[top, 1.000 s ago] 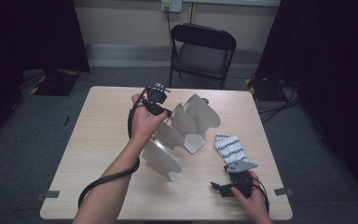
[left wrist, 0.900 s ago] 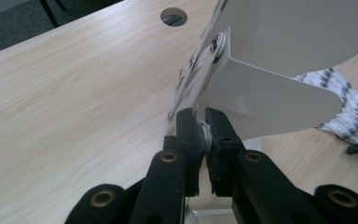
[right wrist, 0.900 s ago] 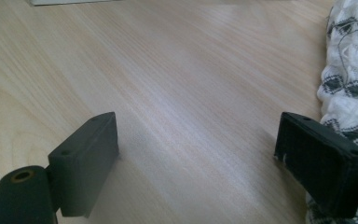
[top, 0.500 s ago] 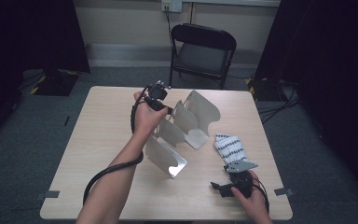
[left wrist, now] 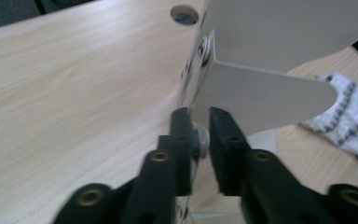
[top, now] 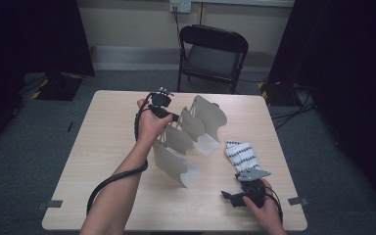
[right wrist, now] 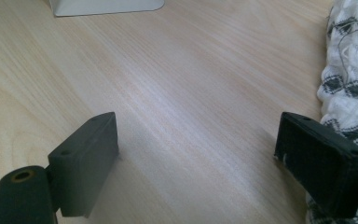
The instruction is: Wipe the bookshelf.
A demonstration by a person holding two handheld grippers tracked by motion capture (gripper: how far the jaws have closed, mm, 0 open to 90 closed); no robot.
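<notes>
No brand, label or readable writing on anything in view.

The one container-like thing is a grey file rack (top: 188,142) with upright dividers, standing near the middle of the wooden bench (top: 103,147). Its slots hold nothing. In the left gripper view a divider (left wrist: 261,100) is fixed by a rivet to the rack's back strip, with a round hole in the strip higher up.

Left claw (top: 174,117) is at the rack's left edge, beside the middle dividers, held by the left hand (top: 152,125), cable trailing down along the forearm. In the left gripper view (left wrist: 199,135) the jaws stand narrow on either side of the rack's thin edge with a rivet between them. They have just been opening a little and a sliver of gap shows at the metal, so the edge sits between them without a firm pinch.

Right claw (top: 231,198) rests low at the bench's near right corner in the right hand (top: 264,208). In the right gripper view (right wrist: 196,154) the jaws are spread wide over bare wood, holding nothing.

A white cloth with a black pattern (top: 242,154) lies folded on the bench just right of the rack, just beyond the right claw. Its edge is beside the right jaw in the right gripper view (right wrist: 349,79).

A black folding chair (top: 213,54) stands behind the bench.
</notes>
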